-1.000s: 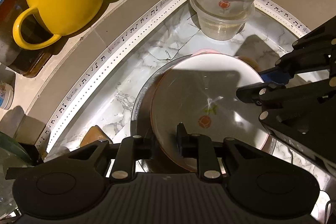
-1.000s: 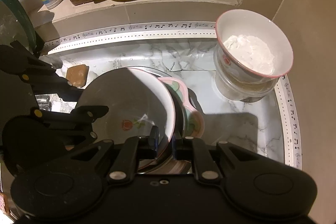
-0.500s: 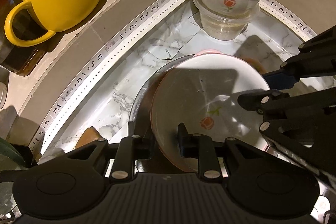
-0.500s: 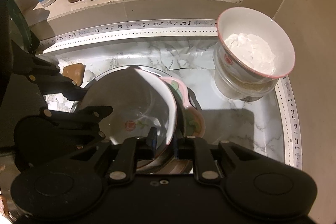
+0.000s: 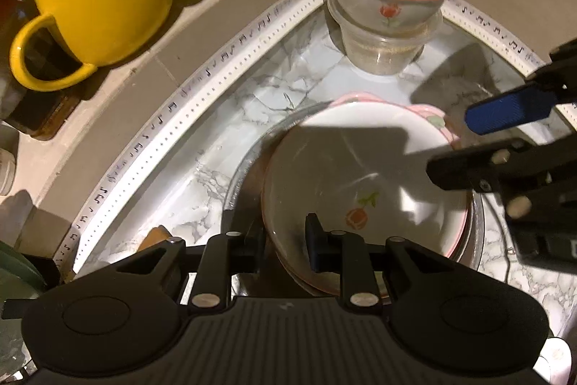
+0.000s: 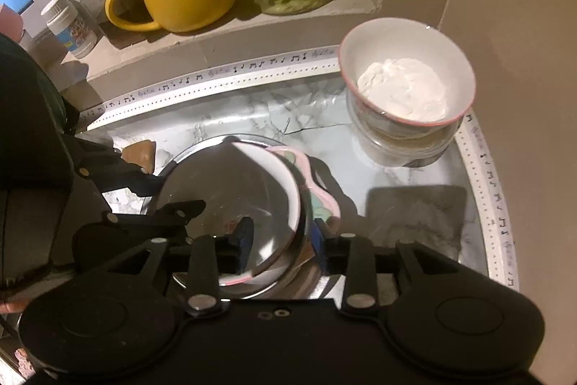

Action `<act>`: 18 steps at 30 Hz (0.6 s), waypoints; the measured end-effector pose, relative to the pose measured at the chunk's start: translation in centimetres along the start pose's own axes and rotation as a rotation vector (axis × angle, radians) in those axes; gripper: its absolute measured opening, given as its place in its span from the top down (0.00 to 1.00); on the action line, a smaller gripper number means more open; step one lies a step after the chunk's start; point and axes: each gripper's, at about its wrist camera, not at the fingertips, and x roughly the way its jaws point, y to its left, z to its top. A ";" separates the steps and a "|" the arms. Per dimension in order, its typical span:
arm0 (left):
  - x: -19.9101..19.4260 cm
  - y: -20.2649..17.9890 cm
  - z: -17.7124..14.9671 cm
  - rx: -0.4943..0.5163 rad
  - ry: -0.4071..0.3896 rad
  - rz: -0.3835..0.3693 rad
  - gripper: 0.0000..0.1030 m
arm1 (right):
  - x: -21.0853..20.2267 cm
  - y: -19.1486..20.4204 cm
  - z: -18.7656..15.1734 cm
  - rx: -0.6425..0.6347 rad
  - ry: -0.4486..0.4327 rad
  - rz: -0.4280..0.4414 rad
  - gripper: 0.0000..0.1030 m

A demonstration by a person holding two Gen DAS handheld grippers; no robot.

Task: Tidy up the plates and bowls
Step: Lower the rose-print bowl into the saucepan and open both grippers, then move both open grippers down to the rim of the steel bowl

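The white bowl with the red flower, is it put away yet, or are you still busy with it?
Nearly. The white bowl already sits nested on the pink dish and glass plate. In hand: the left gripper pinches its near rim, while the right gripper is opening, its pads off the rim. Left: the small bowl of white powder, stacked on a clear tub by the wall.

Bowl point(image 5: 360, 168) nested in the glass bowl point(image 5: 249, 168) on the counter point(image 5: 223, 132); mug point(image 5: 101, 9) on the ledge point(image 5: 144, 78) behind

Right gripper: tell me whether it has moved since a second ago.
Yes. The right gripper has lifted from the white bowl, jaws opening astride its rim.
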 end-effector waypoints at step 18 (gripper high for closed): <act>-6.7 0.3 -2.9 -0.048 -0.113 -0.079 0.78 | -5.1 0.4 -2.9 -0.018 -0.084 -0.003 0.42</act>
